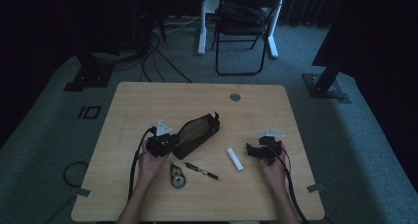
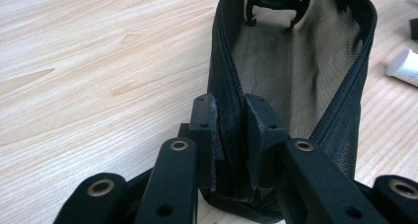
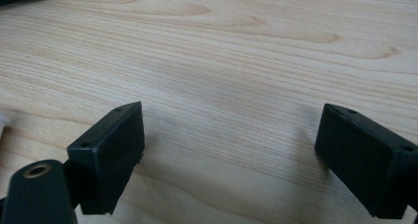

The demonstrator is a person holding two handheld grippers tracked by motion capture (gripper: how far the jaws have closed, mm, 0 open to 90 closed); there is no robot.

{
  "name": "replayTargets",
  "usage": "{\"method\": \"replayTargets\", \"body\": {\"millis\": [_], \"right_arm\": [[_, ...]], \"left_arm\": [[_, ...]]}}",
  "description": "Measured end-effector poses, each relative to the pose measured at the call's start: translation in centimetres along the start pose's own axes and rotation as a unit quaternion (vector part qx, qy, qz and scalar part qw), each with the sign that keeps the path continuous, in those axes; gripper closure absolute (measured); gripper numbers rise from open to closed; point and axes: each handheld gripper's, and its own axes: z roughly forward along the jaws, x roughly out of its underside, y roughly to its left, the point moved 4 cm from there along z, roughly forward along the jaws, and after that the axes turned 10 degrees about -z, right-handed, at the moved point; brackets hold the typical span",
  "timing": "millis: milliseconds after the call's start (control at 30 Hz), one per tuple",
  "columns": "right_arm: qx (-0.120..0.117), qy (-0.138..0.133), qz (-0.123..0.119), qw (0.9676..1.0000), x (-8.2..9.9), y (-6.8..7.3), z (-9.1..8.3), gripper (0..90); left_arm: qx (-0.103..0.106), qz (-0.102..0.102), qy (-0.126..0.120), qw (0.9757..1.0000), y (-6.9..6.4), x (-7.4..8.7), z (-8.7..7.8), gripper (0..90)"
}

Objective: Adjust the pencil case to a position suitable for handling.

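the black mesh zip pouch point(image 1: 198, 133) lies open on the pale wooden bench point(image 1: 148, 105), a little left of the middle, its long body slanting away from the person toward the far right. in the left gripper view its zipped mouth gapes upward, the mesh wall point(image 2: 296, 71) curving round a hollow inside, and a black plastic clip shows at its far end. the left gripper point(image 2: 230, 135) has its jaws pinched together on the near edge of the pouch point(image 2: 227, 76) — the zip seam and mesh are squeezed between the two black pads. in the high view that left gripper point(image 1: 167, 141) sits right against the pouch's near left end.

just beyond the pouch's near end, toward the person, lie a small round brass-coloured object point(image 1: 178, 177) and a dark slim pen point(image 1: 203, 171), the pen angled across the bench. a short white cylinder point(image 1: 235, 159) lies to the right of them, also seen at the edge of the left gripper view point(image 2: 403, 66).

the right gripper point(image 1: 254, 150) rests well apart from the pouch, near the white cylinder — its jaws stand wide apart over bare wood point(image 3: 231, 140), with nothing between them.
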Motion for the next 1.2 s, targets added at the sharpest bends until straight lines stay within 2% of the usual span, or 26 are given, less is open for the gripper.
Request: {"method": "replayTargets", "body": {"millis": [200,367,533,767,900,1067,1200], "right_arm": [[0.000,0.000,0.000,1.0000,0.0,0.0,0.0,11.4],[0.000,0.000,0.000,1.0000,0.0,0.0,0.0,11.4],[0.000,0.000,0.000,1.0000,0.0,0.0,0.0,11.4],[0.000,0.000,0.000,1.0000,0.0,0.0,0.0,11.4],[0.000,0.000,0.000,1.0000,0.0,0.0,0.0,11.4],[0.000,0.000,0.000,1.0000,0.0,0.0,0.0,11.4],[0.000,0.000,0.000,1.0000,0.0,0.0,0.0,11.4]], "left_arm": [[0.021,0.030,-0.004,0.9993,-0.3,0.2,-0.1,76.0],[0.029,0.038,-0.006,0.9988,-0.3,0.3,-0.1,75.9],[0.034,0.038,-0.008,0.9987,-0.3,0.3,-0.1,74.9],[0.028,0.028,-0.019,0.9990,-0.3,0.4,-0.9,56.2],[0.024,0.019,-0.033,0.9990,-0.1,0.5,-1.8,50.4],[0.017,0.013,-0.054,0.9983,0.0,0.1,-3.2,47.7],[0.014,0.017,-0.058,0.9980,-0.2,0.2,-3.8,47.0]]}}
